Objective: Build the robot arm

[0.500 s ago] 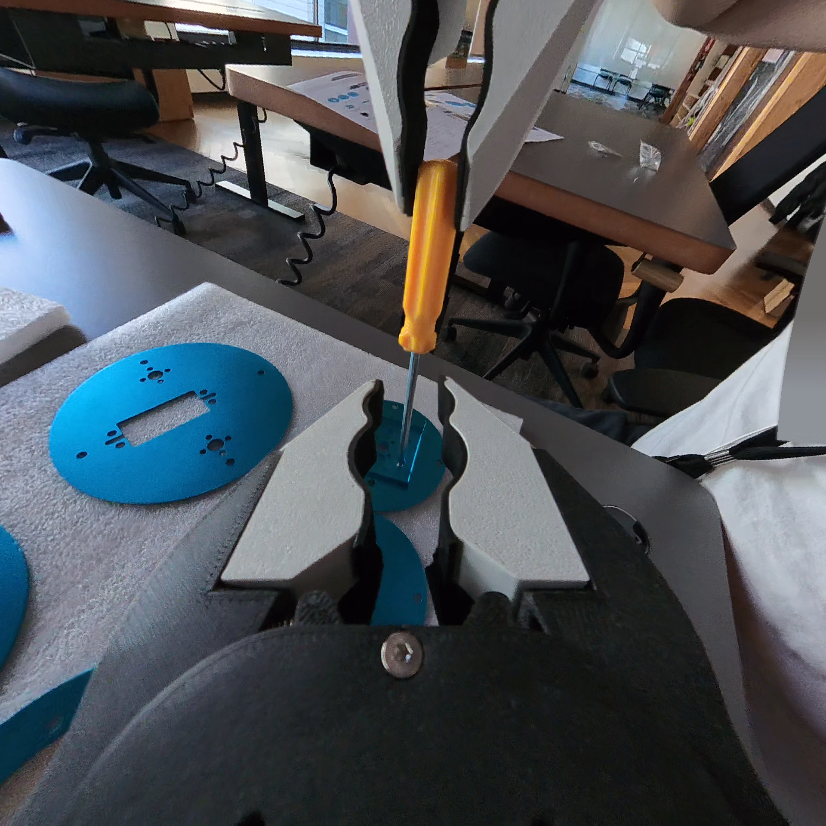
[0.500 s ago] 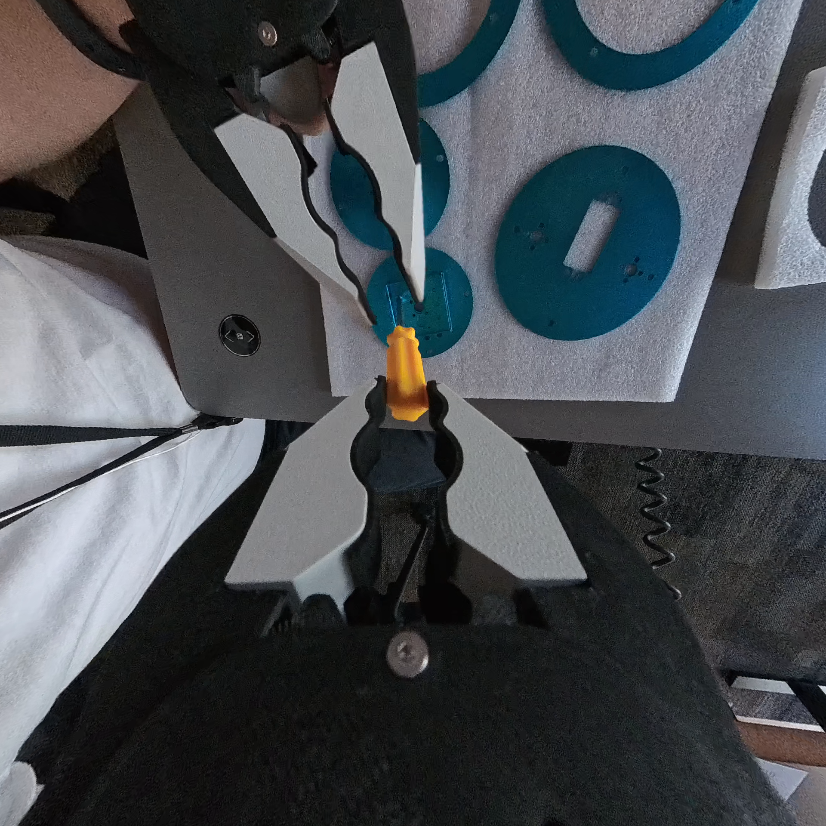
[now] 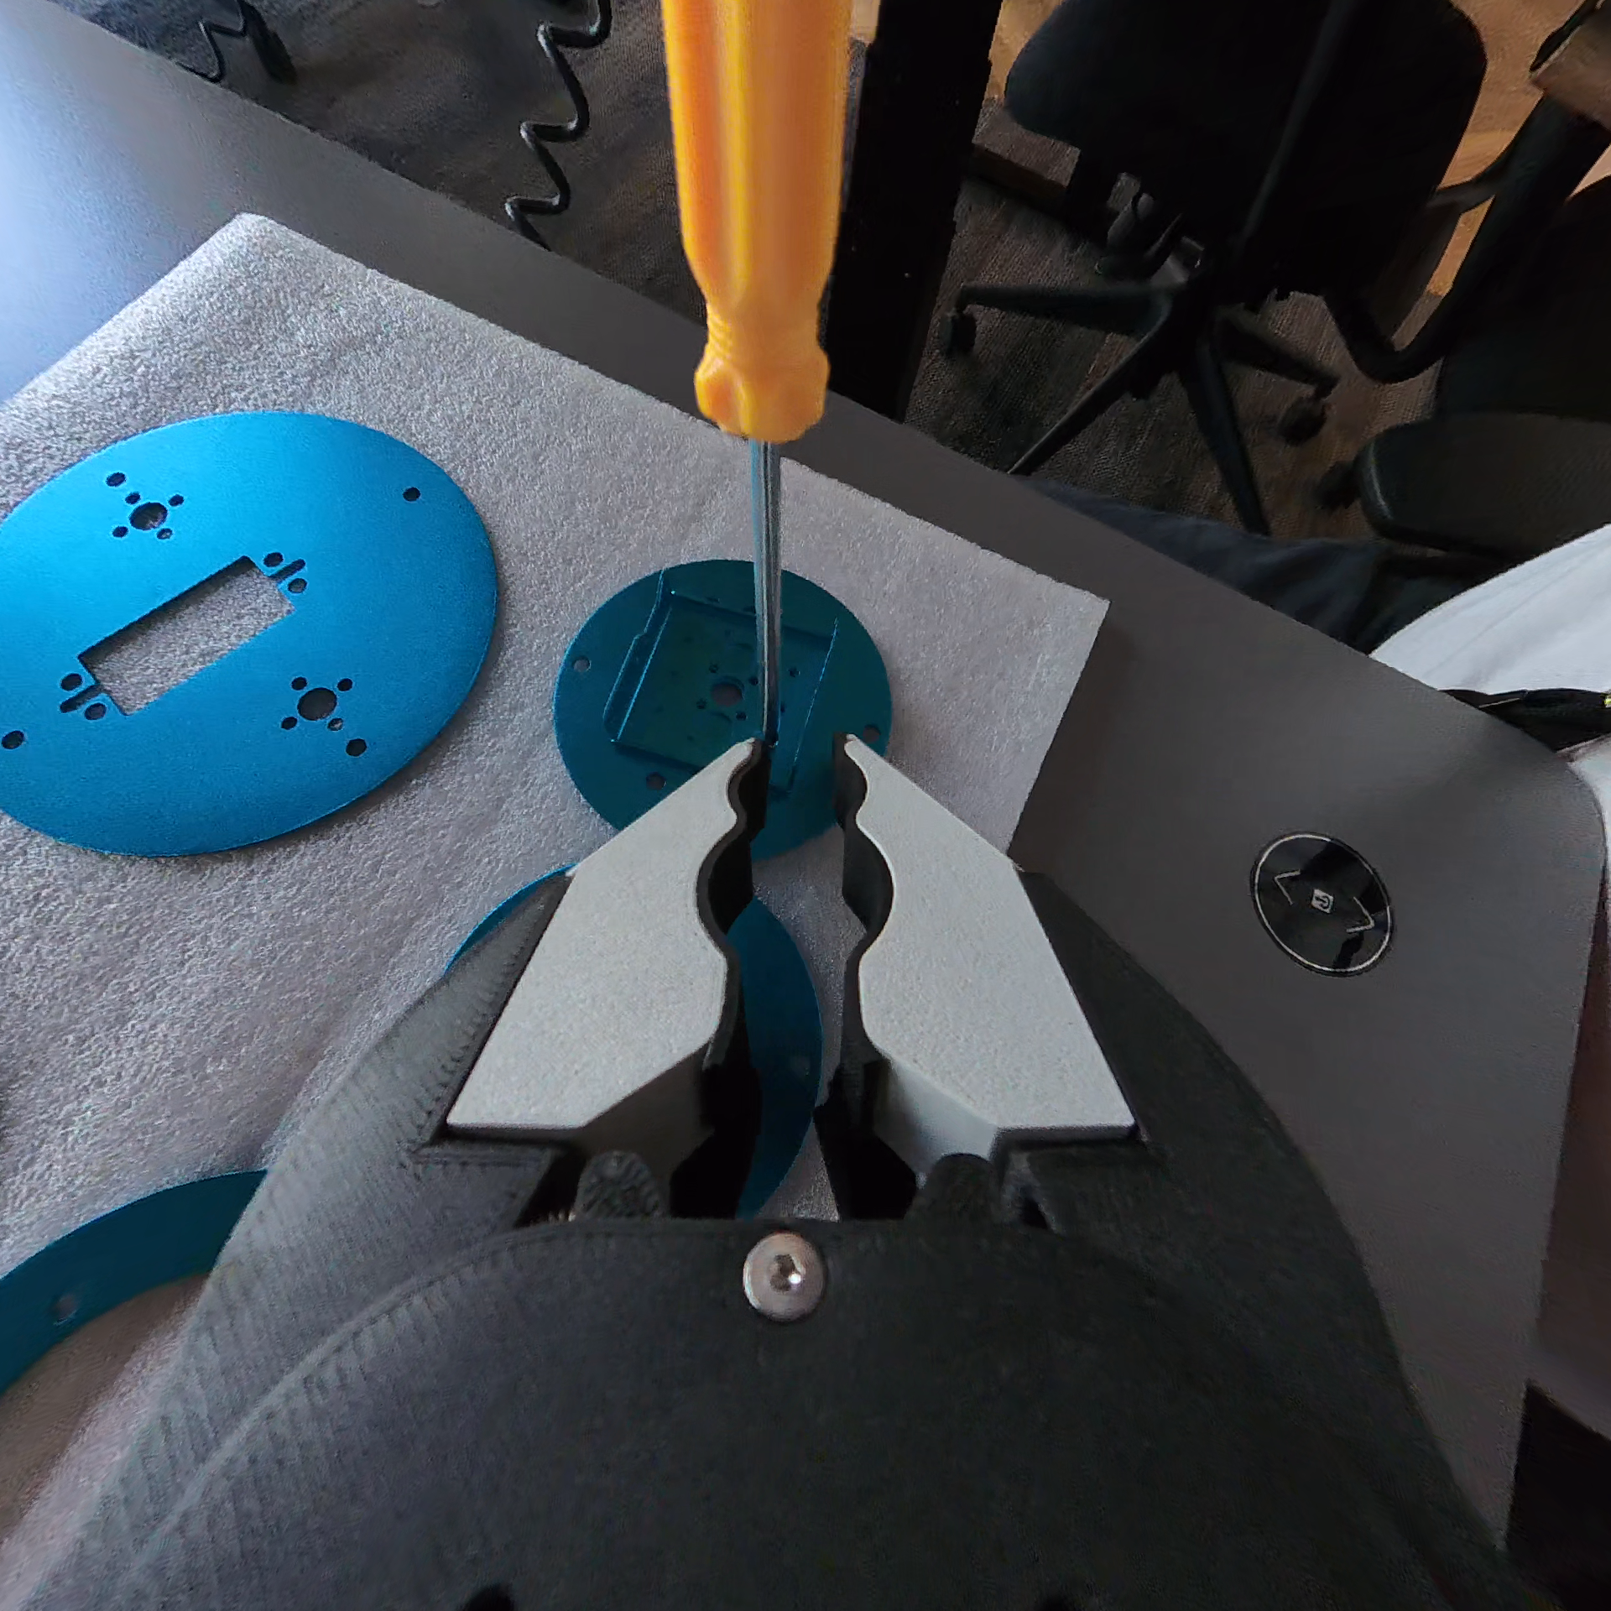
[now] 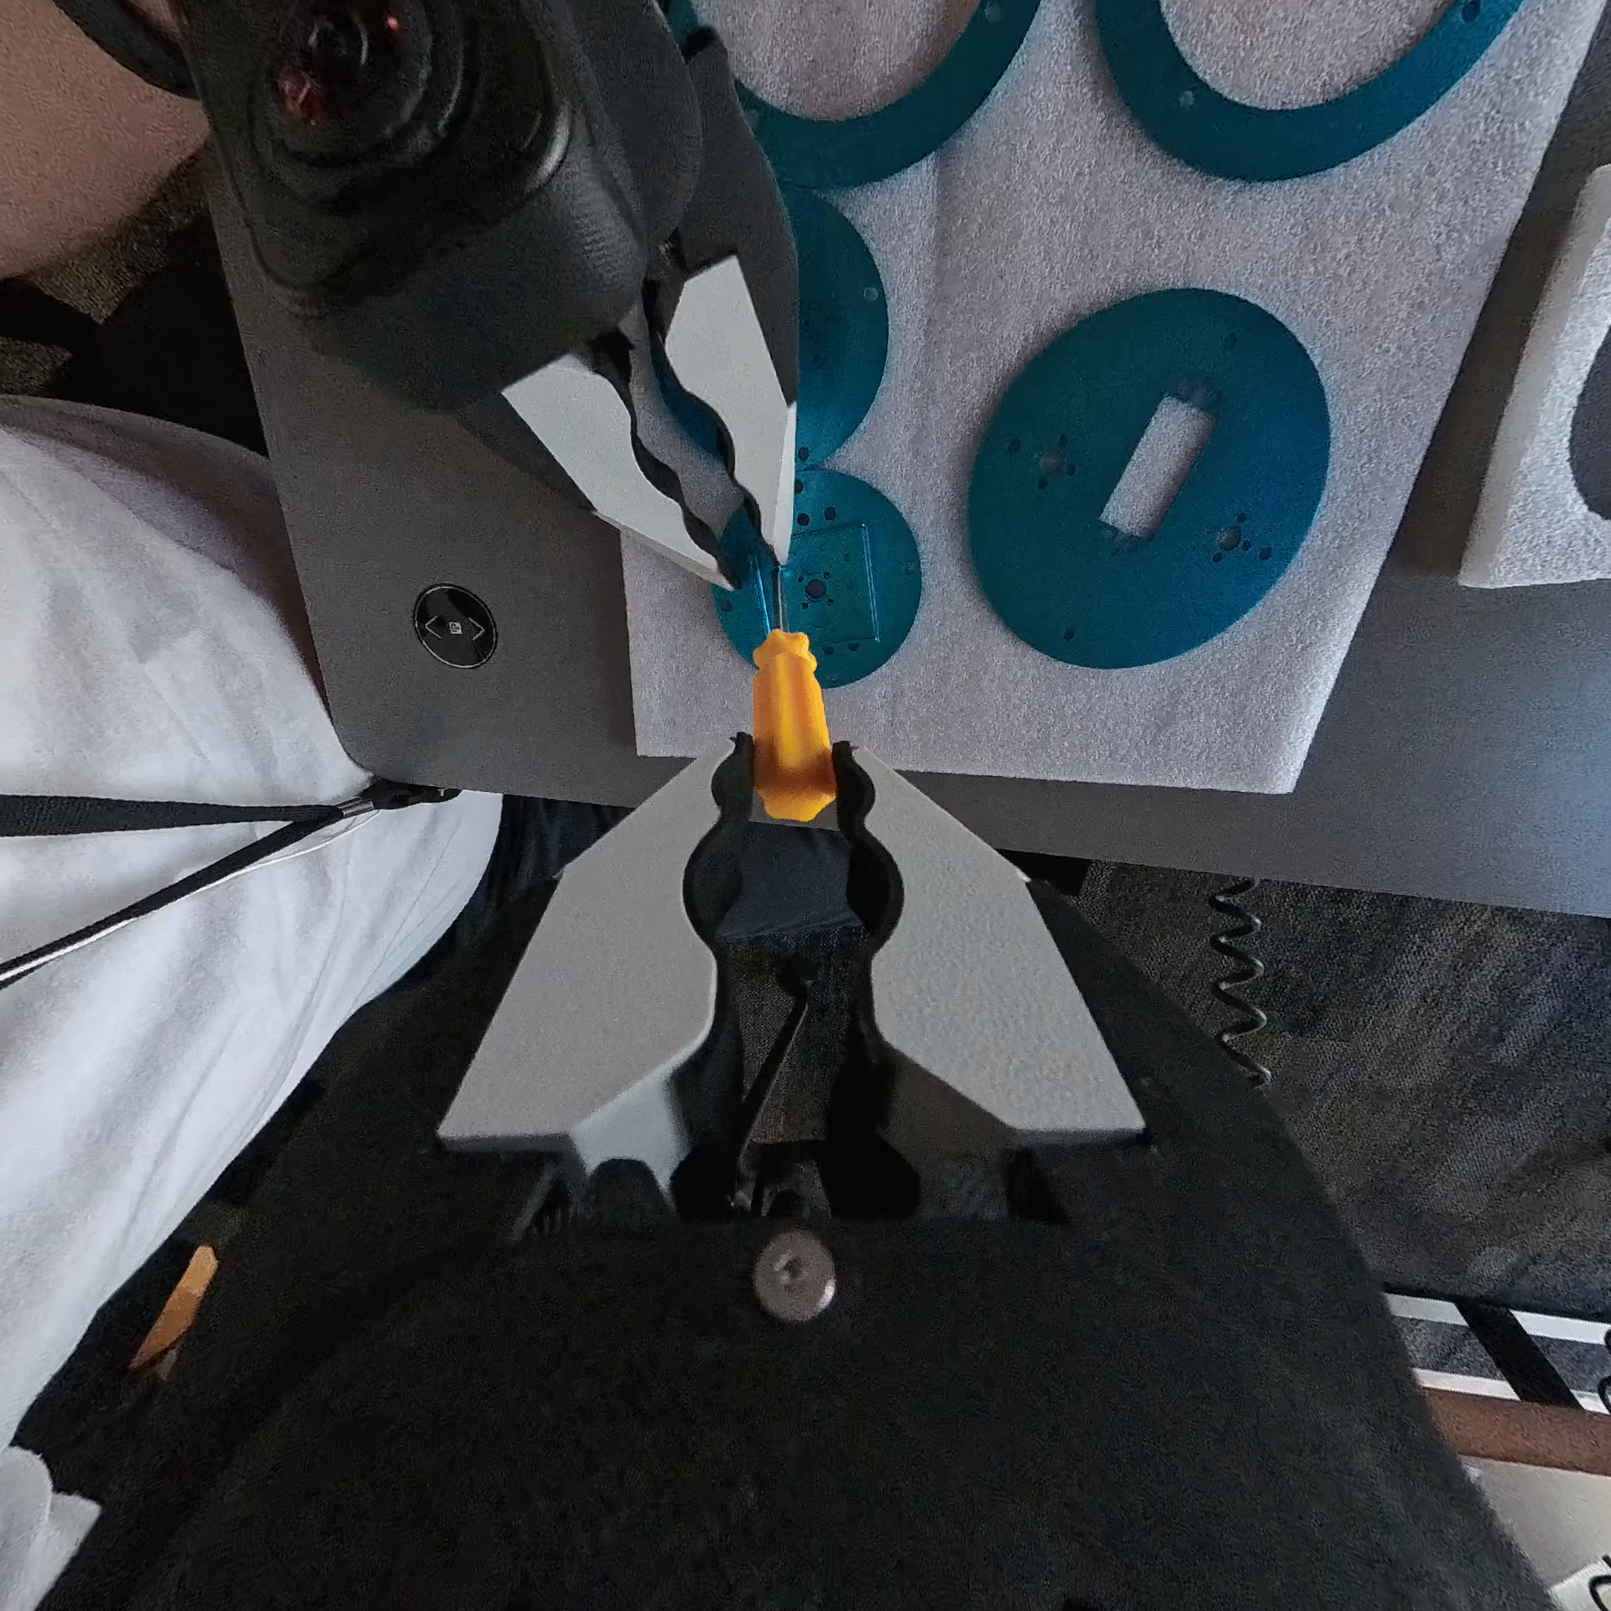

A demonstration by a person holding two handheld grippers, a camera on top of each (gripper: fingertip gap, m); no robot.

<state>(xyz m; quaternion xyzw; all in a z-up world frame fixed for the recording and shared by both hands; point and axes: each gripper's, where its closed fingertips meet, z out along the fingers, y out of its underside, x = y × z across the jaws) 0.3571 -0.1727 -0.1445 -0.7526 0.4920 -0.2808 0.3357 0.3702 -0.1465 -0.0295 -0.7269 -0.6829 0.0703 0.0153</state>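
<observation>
The left gripper [image 3: 798, 750] has its two grey fingers just a little bit apart, with nothing between them. Its tips sit down on the small round blue metal plate with a square tray on top [image 3: 662, 697]. I cannot tell how hard they push on it. Under the fingers lies another flat blue round disc [image 3: 776, 1002]. The right gripper [image 4: 791, 750] is closed tight on the top of the orange plastic handle of a thin screwdriver [image 4: 789, 697]. The screwdriver stands almost straight up. Its thin metal tip goes down into the square tray, right beside the left gripper's tip, by the tray's edge. The tip is too small to see what it sits in. The small plate lies near the corner of a white foam mat [image 3: 436, 349]. Just beside it is a big blue oval plate with a long hole in the middle [image 3: 218, 767]. Farther along the mat are thin blue metal rings [image 4: 1290, 131]. The mat lies on a grey table [image 3: 1308, 697] with a round black button [image 3: 1321, 907]. Past the table edge are black office chairs [image 3: 1220, 174] and a curly black cable [image 3: 558, 105].
</observation>
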